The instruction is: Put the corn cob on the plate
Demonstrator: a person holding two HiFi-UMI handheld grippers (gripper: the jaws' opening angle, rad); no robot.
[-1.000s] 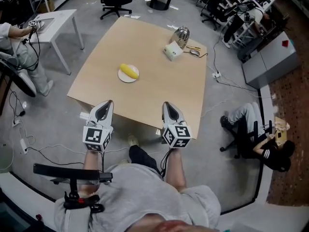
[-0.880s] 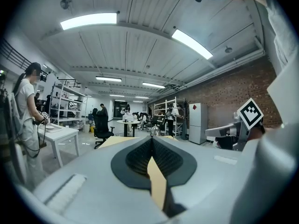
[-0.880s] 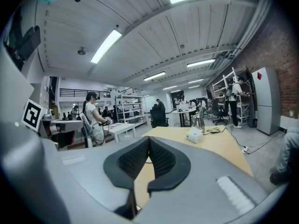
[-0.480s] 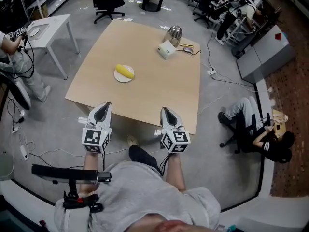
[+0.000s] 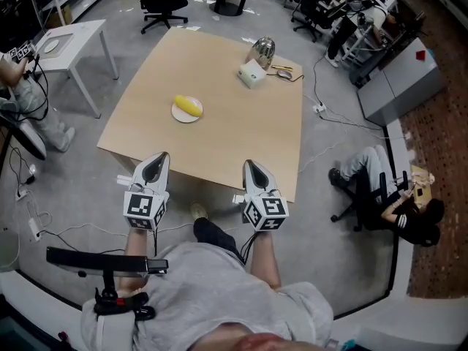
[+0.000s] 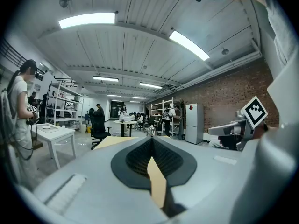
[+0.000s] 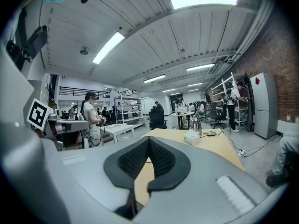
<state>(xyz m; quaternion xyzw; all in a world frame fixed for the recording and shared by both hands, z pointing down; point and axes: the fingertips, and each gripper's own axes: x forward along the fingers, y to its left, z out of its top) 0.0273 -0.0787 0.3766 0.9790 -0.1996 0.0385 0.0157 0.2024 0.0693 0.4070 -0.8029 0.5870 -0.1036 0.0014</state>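
Note:
A yellow corn cob (image 5: 189, 106) lies on a small white plate (image 5: 180, 115) in the left middle of the wooden table (image 5: 241, 130). Both grippers hover short of the table's near edge, far from the plate, and point level toward it. My left gripper (image 5: 162, 156) is shut with nothing between its black ribbed pads (image 6: 140, 157). The right gripper (image 5: 249, 165) is also shut and empty, its pads (image 7: 161, 158) meeting at the tip. In the right gripper view the table top (image 7: 210, 146) stretches ahead.
A white box (image 5: 251, 74), a shiny metal kettle (image 5: 262, 50) and some cables (image 5: 287, 72) sit at the table's far right. A small white side table (image 5: 64, 39) and a standing person (image 5: 25, 93) are at the left. Another person sits by a chair (image 5: 380, 192) at the right.
The table and plate have drifted slightly up and left in the head view. Both grippers stay shut and empty before the near edge.

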